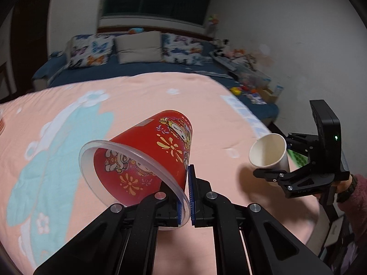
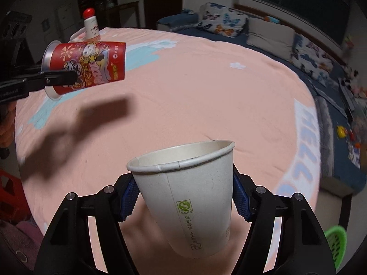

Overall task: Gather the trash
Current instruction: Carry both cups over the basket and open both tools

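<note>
My left gripper is shut on the clear rim of a red printed snack cup, which it holds tilted above the pink bedspread. The same cup shows in the right wrist view, lying sideways in the air in the left gripper. My right gripper is shut on a white paper cup, upright and held above the bedspread. In the left wrist view that paper cup and the right gripper are at the right.
The pink bedspread covers the surface below. A white bottle with a red cap stands at its far left. A blue sofa with butterfly pillows lies behind. A green basket is at the lower right. Toys lie on the floor.
</note>
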`<state>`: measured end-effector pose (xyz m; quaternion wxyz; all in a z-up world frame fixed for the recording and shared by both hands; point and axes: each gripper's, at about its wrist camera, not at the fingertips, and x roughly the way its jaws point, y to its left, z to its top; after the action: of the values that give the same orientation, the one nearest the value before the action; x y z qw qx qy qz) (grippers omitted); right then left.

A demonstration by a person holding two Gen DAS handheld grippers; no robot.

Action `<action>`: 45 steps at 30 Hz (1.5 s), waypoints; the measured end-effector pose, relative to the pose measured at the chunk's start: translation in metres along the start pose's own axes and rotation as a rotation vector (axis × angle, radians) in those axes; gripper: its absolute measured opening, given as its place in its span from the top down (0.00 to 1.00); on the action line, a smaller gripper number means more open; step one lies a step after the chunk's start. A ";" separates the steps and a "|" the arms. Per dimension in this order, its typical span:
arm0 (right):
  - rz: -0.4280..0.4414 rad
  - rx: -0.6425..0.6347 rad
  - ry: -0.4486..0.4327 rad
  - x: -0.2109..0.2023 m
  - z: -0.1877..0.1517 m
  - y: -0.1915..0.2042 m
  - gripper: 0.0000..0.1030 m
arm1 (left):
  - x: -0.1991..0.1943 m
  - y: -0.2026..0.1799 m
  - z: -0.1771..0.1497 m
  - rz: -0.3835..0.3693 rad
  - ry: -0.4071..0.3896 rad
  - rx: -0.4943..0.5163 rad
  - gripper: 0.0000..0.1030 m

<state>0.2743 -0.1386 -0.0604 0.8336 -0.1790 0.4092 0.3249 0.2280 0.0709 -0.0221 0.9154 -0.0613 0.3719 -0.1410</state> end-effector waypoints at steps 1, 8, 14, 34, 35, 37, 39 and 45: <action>-0.013 0.015 -0.004 -0.006 -0.004 -0.004 0.33 | 0.002 -0.010 0.002 -0.015 0.001 0.015 0.95; -0.144 0.195 -0.021 -0.064 -0.062 -0.067 0.33 | 0.025 -0.082 0.010 -0.125 0.030 0.105 0.95; -0.304 0.356 0.008 -0.105 -0.130 -0.128 0.32 | 0.051 -0.155 0.016 -0.218 0.063 0.199 0.95; -0.479 0.743 0.012 -0.158 -0.278 -0.243 0.21 | 0.128 -0.341 0.025 -0.371 0.158 0.440 0.95; -0.485 0.741 0.009 -0.159 -0.280 -0.243 0.19 | 0.131 -0.348 0.025 -0.372 0.159 0.447 0.95; -0.491 0.740 0.001 -0.163 -0.282 -0.244 0.18 | 0.140 -0.360 0.027 -0.382 0.174 0.453 0.95; -0.490 0.746 -0.012 -0.166 -0.285 -0.245 0.16 | 0.146 -0.370 0.025 -0.390 0.184 0.460 0.95; -0.491 0.743 -0.028 -0.181 -0.295 -0.238 0.16 | 0.172 -0.401 0.017 -0.402 0.224 0.490 0.95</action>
<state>0.1888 -0.5487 -0.0855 0.8993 0.0451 0.4322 -0.0491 0.2729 -0.3630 -0.0371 0.8105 0.1044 0.4055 -0.4097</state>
